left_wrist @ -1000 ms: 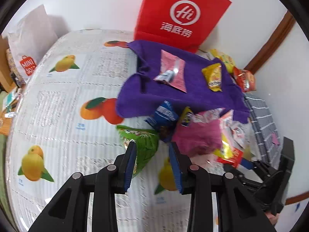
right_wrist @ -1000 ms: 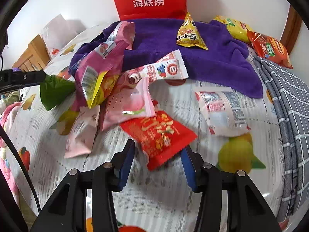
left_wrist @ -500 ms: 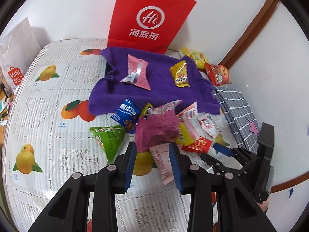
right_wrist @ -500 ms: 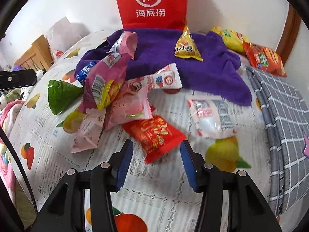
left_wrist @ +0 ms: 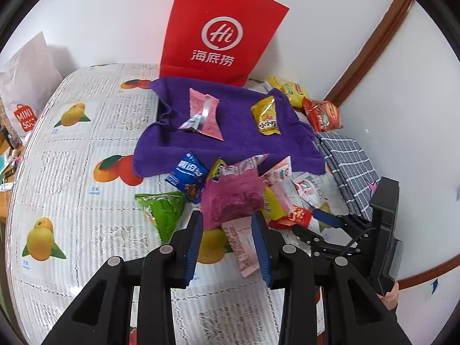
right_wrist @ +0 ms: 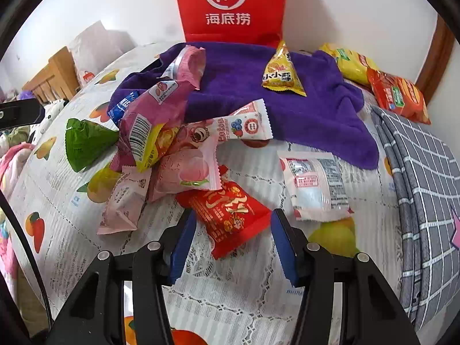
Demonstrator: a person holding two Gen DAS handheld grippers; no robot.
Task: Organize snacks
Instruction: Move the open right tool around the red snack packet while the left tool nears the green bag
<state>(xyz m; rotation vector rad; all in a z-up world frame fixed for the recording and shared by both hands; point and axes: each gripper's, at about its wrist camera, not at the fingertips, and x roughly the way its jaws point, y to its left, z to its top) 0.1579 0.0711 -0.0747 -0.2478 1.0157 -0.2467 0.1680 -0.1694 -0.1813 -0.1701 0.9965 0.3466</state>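
Note:
A heap of snack packets lies on a fruit-print tablecloth [left_wrist: 72, 155] in front of a purple towel [left_wrist: 235, 132]. My left gripper [left_wrist: 228, 221] is open and empty, hovering just before a magenta packet [left_wrist: 233, 195], with a green triangular packet [left_wrist: 162, 210] to its left. My right gripper [right_wrist: 233, 224] is open, its blue pads either side of a red packet [right_wrist: 230, 212]; it also shows in the left wrist view [left_wrist: 313, 224]. A pink packet [left_wrist: 204, 113] and a yellow packet [left_wrist: 266, 115] lie on the towel.
A red paper bag [left_wrist: 221, 31] stands against the wall behind the towel. Yellow [right_wrist: 353, 63] and orange [right_wrist: 398, 96] snack bags lie at the back right. A grey checked cloth [right_wrist: 422, 178] covers the right side. A white MINISO bag [left_wrist: 26, 86] stands far left.
The left gripper swung right and pulled back from the green packet to face the magenta packet. The right gripper drew back slightly, staying open around the red packet.

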